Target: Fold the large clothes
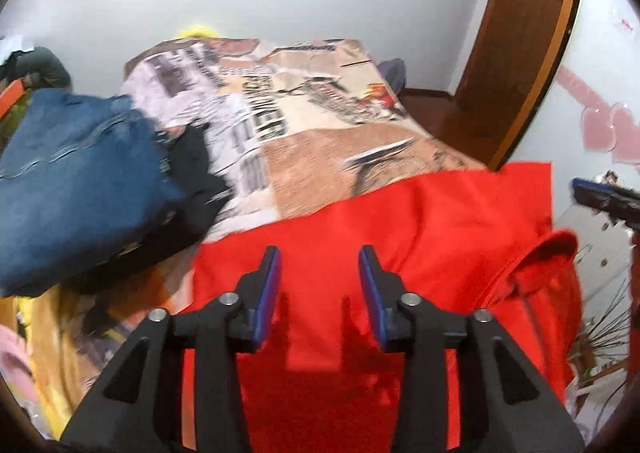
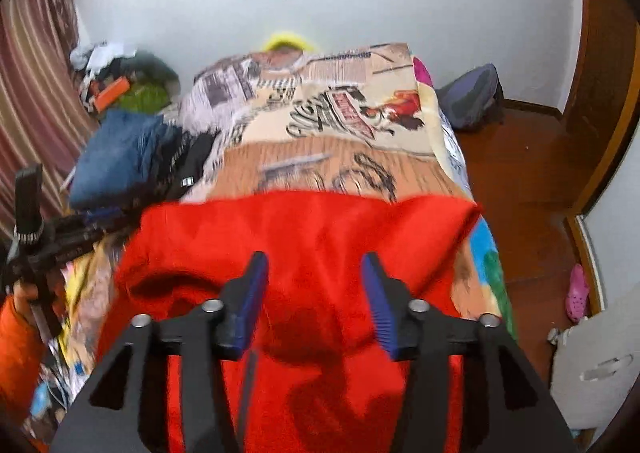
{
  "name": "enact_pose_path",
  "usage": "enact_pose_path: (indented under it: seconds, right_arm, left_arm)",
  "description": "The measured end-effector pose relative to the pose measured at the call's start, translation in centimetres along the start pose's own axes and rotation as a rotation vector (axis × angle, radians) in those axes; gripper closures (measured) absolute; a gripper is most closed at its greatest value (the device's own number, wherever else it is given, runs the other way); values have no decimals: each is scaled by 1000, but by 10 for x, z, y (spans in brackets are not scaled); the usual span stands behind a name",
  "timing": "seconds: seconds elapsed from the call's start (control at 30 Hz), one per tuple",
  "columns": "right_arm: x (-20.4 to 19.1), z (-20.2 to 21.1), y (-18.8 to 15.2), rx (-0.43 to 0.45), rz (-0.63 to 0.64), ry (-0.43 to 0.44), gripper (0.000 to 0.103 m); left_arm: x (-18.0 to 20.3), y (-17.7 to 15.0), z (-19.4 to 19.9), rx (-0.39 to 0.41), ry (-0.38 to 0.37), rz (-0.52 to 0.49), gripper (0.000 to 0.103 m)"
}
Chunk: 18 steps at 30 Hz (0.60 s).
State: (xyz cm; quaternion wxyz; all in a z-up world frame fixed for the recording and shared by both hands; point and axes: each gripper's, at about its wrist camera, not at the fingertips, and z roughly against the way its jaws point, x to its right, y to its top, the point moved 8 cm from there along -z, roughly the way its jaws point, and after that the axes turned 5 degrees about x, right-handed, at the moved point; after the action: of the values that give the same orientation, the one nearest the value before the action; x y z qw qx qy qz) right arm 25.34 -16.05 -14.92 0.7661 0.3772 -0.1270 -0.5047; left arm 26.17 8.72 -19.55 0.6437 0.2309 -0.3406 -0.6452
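Jaws apart, red garment (image 1: 400, 221) beneath both

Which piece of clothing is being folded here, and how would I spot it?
Start at the bed with the newspaper-print blanket. At its near end, under both open grippers, lies the red garment, spread out. Unlike the folded blue jeans and dark clothes stacked to its left, it is plain bright red.

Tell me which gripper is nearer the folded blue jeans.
Left. The left gripper hovers just right of the jeans; the right gripper is farther right, over the red garment.
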Motion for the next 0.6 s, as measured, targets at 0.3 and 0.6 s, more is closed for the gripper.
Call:
enact_pose_path:
  seconds: [0.3, 0.6]
  right_arm:
    - [4, -51, -56, -179, -22, -22, 54]
    - [18, -19, -83, -172, -23, -42, 43]
  left_arm:
    - [37, -58, -56, -165, -81, 34, 37]
    - [24, -97, -28, -155, -51, -7, 34]
